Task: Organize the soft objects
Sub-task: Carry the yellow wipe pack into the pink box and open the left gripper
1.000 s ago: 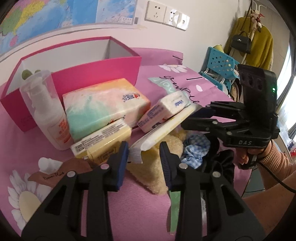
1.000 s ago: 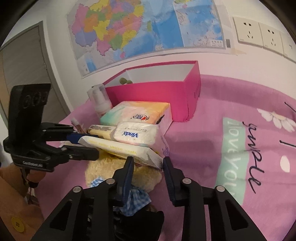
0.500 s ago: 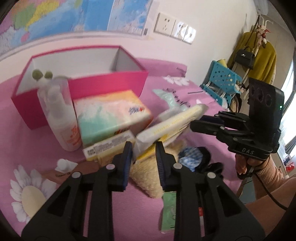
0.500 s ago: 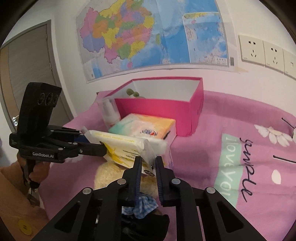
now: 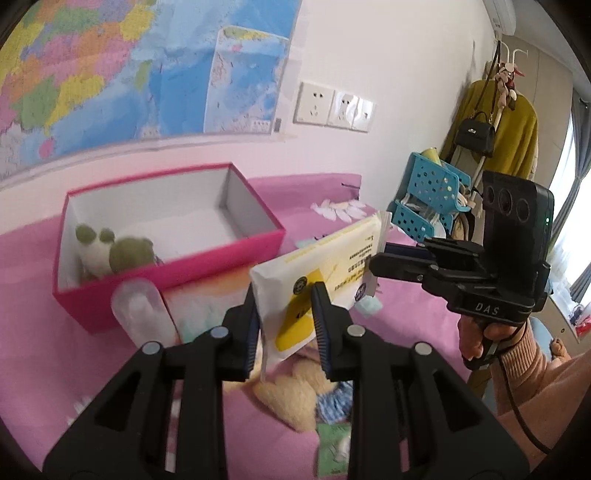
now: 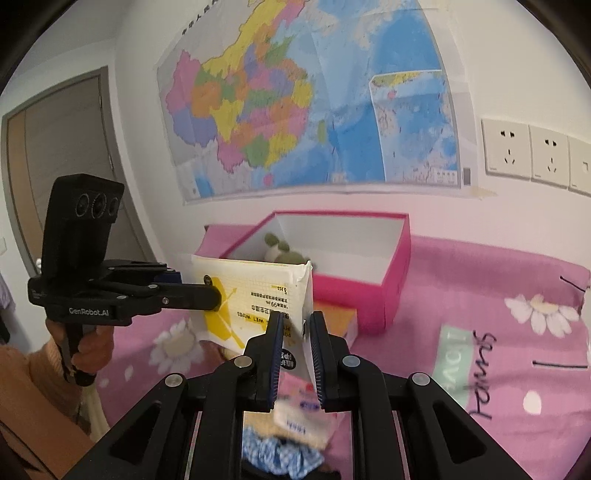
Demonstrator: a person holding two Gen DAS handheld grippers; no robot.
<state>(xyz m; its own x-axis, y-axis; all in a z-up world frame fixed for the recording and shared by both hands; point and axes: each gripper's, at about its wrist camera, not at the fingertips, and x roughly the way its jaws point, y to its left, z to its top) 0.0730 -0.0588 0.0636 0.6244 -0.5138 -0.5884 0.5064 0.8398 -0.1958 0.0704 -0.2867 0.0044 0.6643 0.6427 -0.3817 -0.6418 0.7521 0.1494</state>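
Your left hand-held gripper point(image 5: 284, 314) and right hand-held gripper point(image 6: 293, 347), both angled slightly downward, each clamp opposite ends of the wet-wipes pack point(image 5: 325, 266).

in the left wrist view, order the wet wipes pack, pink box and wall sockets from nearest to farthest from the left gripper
1. Wet wipes pack: clamped in the left gripper.
2. Pink box: behind the pack, on the pink cloth, upper left.
3. Wall sockets: on the back wall, above the box.

White wall point(image 6: 424, 33), map point(image 6: 295, 110), sockets point(image 6: 524, 151), door point(image 6: 55, 155).
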